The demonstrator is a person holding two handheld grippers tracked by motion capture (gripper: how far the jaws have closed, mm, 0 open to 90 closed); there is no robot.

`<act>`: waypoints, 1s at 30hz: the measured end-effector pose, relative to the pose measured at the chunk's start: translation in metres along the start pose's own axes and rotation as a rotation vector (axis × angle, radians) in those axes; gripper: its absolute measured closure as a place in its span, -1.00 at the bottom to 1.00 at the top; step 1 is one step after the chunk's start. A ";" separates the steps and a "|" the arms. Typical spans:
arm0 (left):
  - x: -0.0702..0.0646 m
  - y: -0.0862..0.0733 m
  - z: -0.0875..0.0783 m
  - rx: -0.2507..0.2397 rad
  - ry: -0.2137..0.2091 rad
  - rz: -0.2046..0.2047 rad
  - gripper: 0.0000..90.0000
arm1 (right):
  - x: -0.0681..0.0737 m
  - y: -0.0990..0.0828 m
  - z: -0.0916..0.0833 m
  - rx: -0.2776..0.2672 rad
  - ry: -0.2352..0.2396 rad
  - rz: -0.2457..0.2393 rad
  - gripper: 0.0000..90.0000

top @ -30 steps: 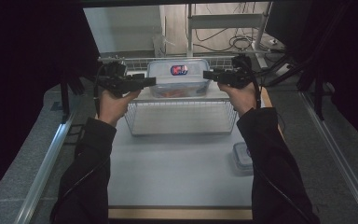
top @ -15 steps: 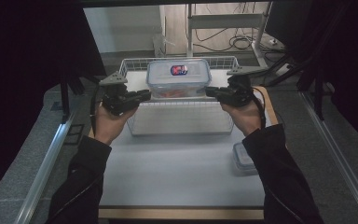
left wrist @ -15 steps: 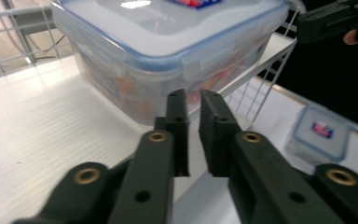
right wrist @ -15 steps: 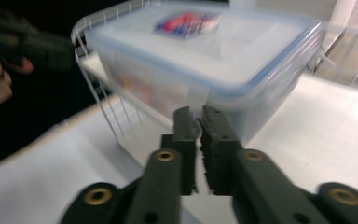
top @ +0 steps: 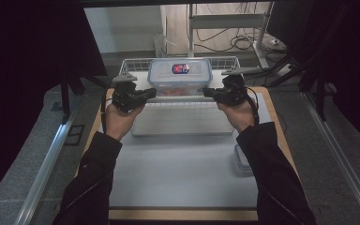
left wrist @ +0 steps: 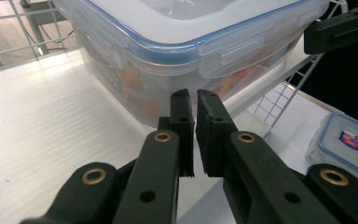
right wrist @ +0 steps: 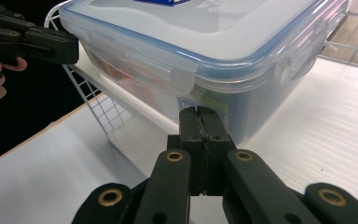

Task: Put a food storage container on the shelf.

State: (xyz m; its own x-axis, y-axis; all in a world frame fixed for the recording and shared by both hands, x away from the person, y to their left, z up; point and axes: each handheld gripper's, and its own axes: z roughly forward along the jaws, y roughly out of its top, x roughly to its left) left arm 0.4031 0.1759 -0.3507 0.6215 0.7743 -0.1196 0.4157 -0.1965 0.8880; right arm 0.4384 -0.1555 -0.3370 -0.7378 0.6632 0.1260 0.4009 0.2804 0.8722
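1. Grippers first: I see both have let go of the box (top: 180, 76). A second ago each one was up against a side of it, holding it over the wire rack (top: 225, 61); now the left gripper (top: 151, 93) and the right gripper (top: 208, 93) sit lower and nearer to me, apart from its walls.

2. My left gripper's jaws have just been closing, and in the left gripper view they stand with only a thin slit between them and nothing in it. The box fills the space beyond the tips (left wrist: 192, 32).

3. My right gripper's jaws have also just been closing. In the right gripper view they are pressed flat together, empty, pointing at the lower front of the box (right wrist: 214, 51).

4. The box, clear with a blue-edged lid clipped on and something orange and red inside, now rests on the white shelf of the rack (left wrist: 37, 116) at the far end of the desk (top: 183, 164), upright and level, at the rack's middle.

5. I read that as the placing step done: the box stands on its own.

6. A smaller lidded box (left wrist: 347, 140) lies on the desk by my right sleeve (top: 267, 173). I judge it the likely next thing to fetch, though neither gripper is turned toward it.
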 end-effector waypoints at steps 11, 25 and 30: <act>-0.006 -0.004 -0.005 -0.014 -0.015 0.010 0.77 | -0.002 0.000 0.000 0.002 -0.002 0.014 0.92; -0.028 -0.029 -0.018 0.041 -0.015 0.088 -0.13 | 0.011 -0.021 -0.014 -0.002 0.010 -0.037 0.30; -0.034 -0.044 -0.020 0.043 -0.010 0.094 -0.33 | 0.014 -0.031 -0.018 0.002 0.011 -0.048 0.12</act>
State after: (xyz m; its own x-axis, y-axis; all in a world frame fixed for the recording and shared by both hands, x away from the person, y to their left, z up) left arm 0.3500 0.1703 -0.3768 0.6654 0.7453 -0.0407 0.3830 -0.2941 0.8757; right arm 0.4061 -0.1676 -0.3542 -0.7622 0.6412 0.0894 0.3661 0.3131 0.8763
